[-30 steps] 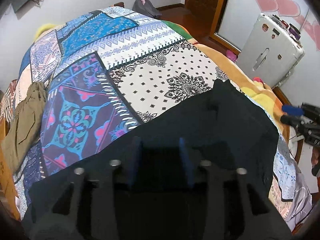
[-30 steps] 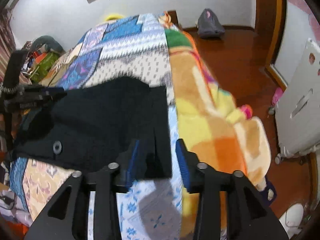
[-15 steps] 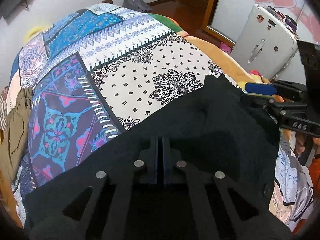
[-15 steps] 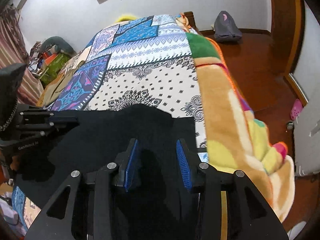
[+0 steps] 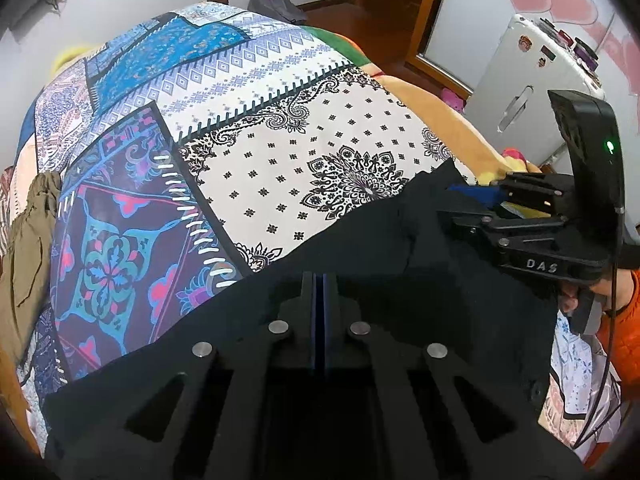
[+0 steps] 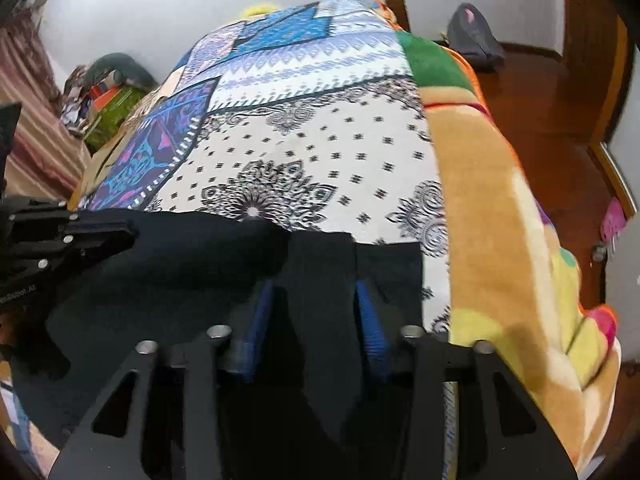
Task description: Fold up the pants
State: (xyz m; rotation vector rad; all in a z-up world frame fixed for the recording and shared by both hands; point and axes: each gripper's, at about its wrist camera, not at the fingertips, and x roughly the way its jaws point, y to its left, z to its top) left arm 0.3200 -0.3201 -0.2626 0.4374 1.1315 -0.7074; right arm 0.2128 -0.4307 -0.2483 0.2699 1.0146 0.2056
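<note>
Now, left tongs (image 5: 319,312): pinched shut on the black pants (image 5: 360,248).
Right tongs (image 6: 316,320): were just closing, cloth between, still narrow gap.
Advice: grip fully before lifting from the bed (image 6: 320,136).

L fingers (image 5: 319,300) shut, R fingers (image 6: 370,328) closing

Patterned bedspread (image 5: 304,168) open beyond the black pants (image 5: 400,280) — olive garment (image 5: 24,248) at left edge

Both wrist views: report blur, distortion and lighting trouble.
Left wrist view: sharp, fisheye-bent bed cover, black pants swallow detail around the left gripper. Right wrist view: motion-smeared blanket, right gripper.
</note>
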